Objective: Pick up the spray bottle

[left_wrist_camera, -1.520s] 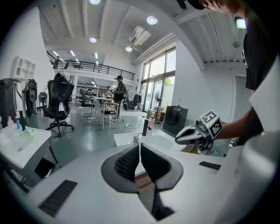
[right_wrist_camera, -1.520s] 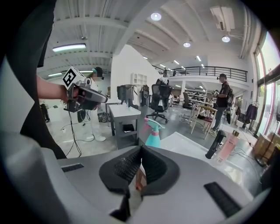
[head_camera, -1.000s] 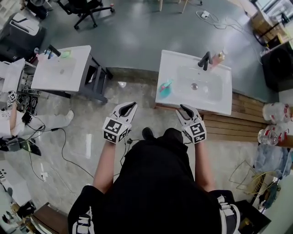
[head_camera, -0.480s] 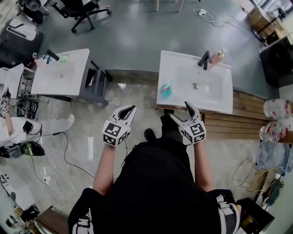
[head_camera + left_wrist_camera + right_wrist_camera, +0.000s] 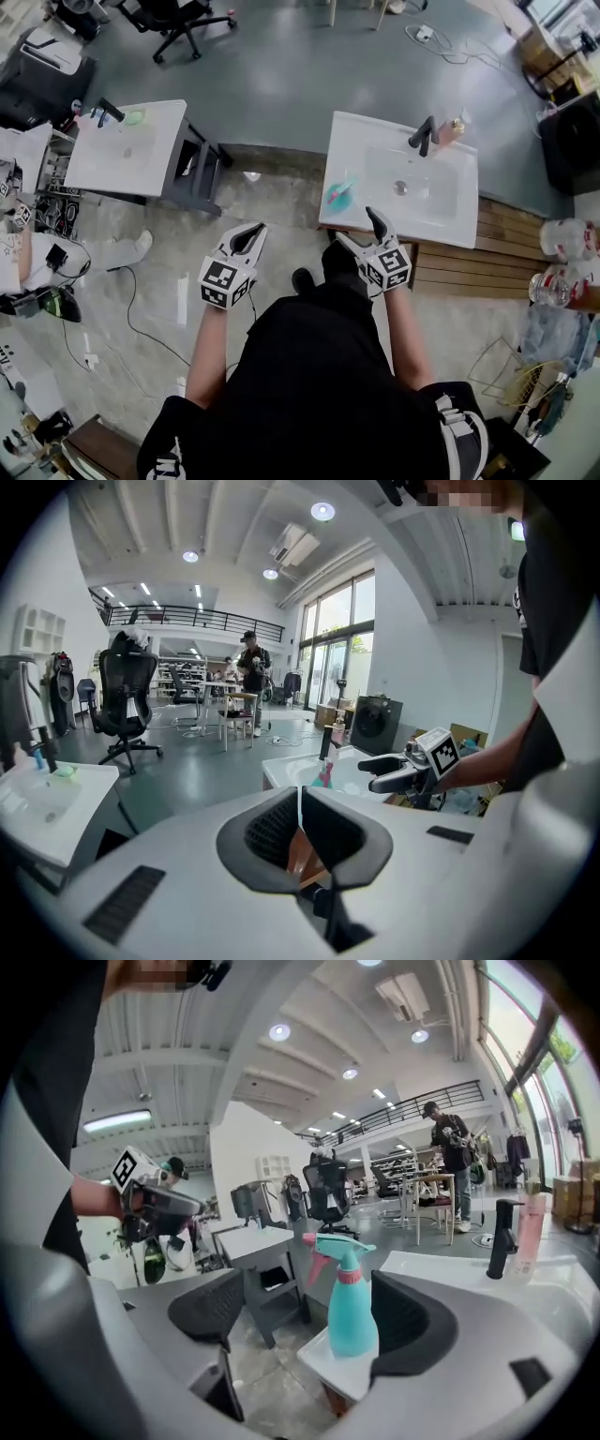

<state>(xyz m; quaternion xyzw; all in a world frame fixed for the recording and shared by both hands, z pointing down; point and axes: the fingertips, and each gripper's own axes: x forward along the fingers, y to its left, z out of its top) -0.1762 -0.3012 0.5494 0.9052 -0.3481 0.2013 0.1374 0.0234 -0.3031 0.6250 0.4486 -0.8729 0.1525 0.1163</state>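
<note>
A teal spray bottle (image 5: 338, 192) with a pink trigger stands upright on the near left corner of the white sink (image 5: 450, 211). My right gripper (image 5: 361, 228) hovers just in front of that corner, open. In the right gripper view the spray bottle (image 5: 352, 1312) shows a little ahead of the jaws, nearer the right finger (image 5: 412, 1321), with no pad touching it. My left gripper (image 5: 242, 239) hangs over the floor to the left, jaws together and empty. In the left gripper view the left gripper (image 5: 300, 799) points toward the spray bottle (image 5: 323, 775) and the right gripper (image 5: 398, 771).
A black faucet (image 5: 424, 131) and a pink soap bottle (image 5: 457, 127) stand at the sink's back. A second white sink unit (image 5: 127, 145) is at the left, and an office chair (image 5: 173, 14) beyond it. A wooden platform (image 5: 487, 253) and water bottles (image 5: 562, 230) lie at the right.
My right gripper's jaws have gone from nearly shut to wide apart, and it has moved forward to the sink's near left corner. The left gripper has hardly moved.
</note>
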